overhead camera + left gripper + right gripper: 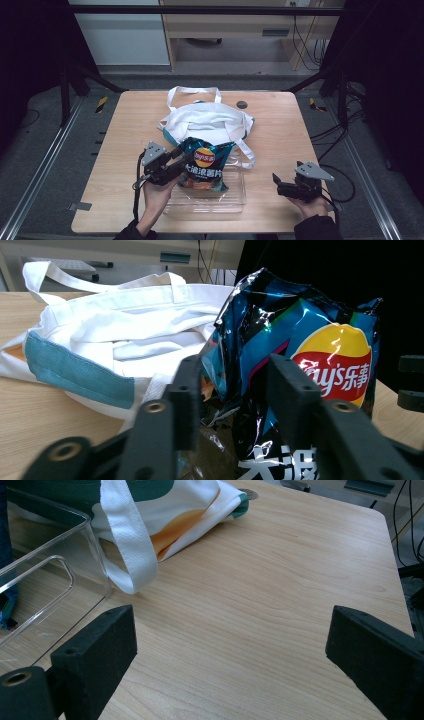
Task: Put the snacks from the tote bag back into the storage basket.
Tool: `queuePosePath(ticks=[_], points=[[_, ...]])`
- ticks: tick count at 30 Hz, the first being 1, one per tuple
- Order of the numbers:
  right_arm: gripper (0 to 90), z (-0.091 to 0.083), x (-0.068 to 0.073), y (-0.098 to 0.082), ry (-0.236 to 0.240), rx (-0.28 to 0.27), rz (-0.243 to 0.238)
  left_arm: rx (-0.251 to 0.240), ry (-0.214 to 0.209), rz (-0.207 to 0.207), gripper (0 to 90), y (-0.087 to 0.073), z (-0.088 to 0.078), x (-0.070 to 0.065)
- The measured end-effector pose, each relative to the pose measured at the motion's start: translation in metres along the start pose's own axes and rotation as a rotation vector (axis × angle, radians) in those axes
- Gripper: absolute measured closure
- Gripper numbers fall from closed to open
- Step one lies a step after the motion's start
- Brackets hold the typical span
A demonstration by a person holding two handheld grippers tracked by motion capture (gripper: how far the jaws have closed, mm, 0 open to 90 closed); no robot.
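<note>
Left gripper (176,159) pinched on crisp bag (204,165), held over clear tray (235,200) just before white tote bag (210,122); right gripper (278,184) spread wide, idle over bare table (280,125); judged mid-transfer; next likely needed tote mouth opened.

Black jaws around crisp bag (305,340), beside white tote (125,330)
</note>
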State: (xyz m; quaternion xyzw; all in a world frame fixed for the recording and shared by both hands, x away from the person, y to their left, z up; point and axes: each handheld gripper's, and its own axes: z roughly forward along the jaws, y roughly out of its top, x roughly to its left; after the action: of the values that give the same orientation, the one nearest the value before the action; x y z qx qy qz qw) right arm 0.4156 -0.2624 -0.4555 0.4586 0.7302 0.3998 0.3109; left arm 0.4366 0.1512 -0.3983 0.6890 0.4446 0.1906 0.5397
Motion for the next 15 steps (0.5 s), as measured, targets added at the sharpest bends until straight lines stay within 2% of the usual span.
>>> queuePosePath(ticks=[2,7,15], points=[[6.5,-0.0003,0.0001,0.0001,0.001,0.001,0.003,0.006,-0.005,0.003,43.1,0.0005,-0.0003,-0.0003],[6.5,-0.0003,0.0000,0.0001,0.000,-0.001,0.004,0.003,-0.018,0.011,34.4,0.0017,-0.0033,-0.0009],[6.5,-0.0017,0.0000,0.0004,0.001,-0.005,0.011,0.022,-0.008,0.038,28.3,0.0016,-0.0092,0.0002]])
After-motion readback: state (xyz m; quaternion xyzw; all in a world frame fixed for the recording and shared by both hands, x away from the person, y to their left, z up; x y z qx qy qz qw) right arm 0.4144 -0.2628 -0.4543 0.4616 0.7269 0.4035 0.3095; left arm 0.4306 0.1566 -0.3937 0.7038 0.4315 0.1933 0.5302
